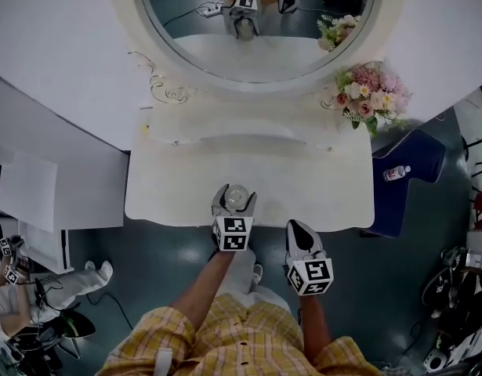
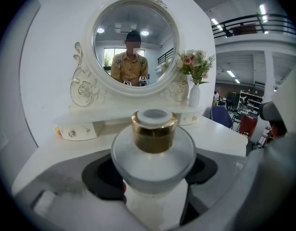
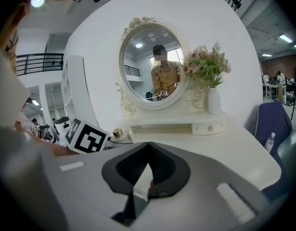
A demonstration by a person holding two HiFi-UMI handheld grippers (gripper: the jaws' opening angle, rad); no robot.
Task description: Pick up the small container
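Fingers [image 2: 102,177] of the left gripper [image 1: 234,202] are clamped on the small container [image 2: 153,150], round its frosted body under the gold collar [image 2: 154,136], at the front edge of the surface [image 1: 170,194]. Best move: squeeze evenly and lift straight up, since the round body could slip. Right gripper [image 3: 148,170] is closed on nothing, just beside.

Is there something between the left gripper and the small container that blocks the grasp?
No, nothing visible does. The left gripper has its jaws closed on the small container, one pad against each side of its frosted body. The right gripper is shut and empty.
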